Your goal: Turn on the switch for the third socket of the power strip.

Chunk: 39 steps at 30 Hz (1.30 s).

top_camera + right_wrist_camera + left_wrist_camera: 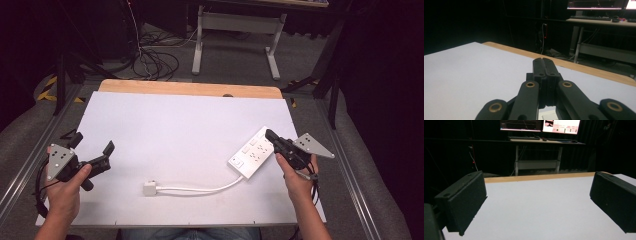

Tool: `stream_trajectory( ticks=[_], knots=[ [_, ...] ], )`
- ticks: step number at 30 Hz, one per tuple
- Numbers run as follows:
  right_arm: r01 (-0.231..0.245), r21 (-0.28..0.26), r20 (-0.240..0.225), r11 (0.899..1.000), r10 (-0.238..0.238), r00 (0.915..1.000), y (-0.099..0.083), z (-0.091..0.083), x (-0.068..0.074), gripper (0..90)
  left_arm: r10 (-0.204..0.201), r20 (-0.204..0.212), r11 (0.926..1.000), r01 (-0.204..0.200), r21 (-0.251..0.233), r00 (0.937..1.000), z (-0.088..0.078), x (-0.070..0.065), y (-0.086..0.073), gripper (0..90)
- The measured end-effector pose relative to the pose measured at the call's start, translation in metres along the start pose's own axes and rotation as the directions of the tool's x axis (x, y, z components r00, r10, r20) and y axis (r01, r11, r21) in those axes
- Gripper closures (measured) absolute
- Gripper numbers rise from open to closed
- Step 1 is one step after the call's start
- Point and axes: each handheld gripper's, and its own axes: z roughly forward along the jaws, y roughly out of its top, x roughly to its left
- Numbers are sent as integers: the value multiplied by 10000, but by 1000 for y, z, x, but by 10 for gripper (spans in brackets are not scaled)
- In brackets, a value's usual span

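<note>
High view shows the right claw [272, 135], clenched empty, at the far end of the power strip [253, 151], lying diagonally, while the released left claw [92, 146] sits well apart.

The left gripper [537, 202] is hovering with its two black jaws standing wide apart over a bare white tabletop [536, 205], whose wooden far edge [539, 177] is facing a desk [544, 142] carrying a keyboard [524, 138] and glowing monitors [540, 125].

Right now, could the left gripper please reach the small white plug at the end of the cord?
Probably yes: the left gripper stands open, and only bare white table lies between it and the plug.
</note>
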Motion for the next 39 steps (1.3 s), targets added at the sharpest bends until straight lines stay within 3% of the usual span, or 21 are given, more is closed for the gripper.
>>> stream_trajectory(
  ticks=[8, 16, 35, 39],
  knots=[
    [-30, -470, -48, 9989, 27, 10000, 0, -4, 6, 900, 2, -7, 10000, -2, -1, 10000, 0, 0, 0, 13],
    [-417, -825, 84, 9957, 426, 9991, 1, -8, 5, 897, -3, -11, 10000, 3, -2, 10000, 0, 0, 0, 13],
    [-344, -779, 187, 9964, 360, 9992, -4, -13, 3, 887, 8, 22, 10000, -8, 16, 10000, 0, 0, 0, 13],
    [-319, -755, 204, 9966, 335, 9992, -4, -13, 2, 834, 9, 10, 10000, -9, -3, 10000, 0, 0, 0, 13]
  ],
)
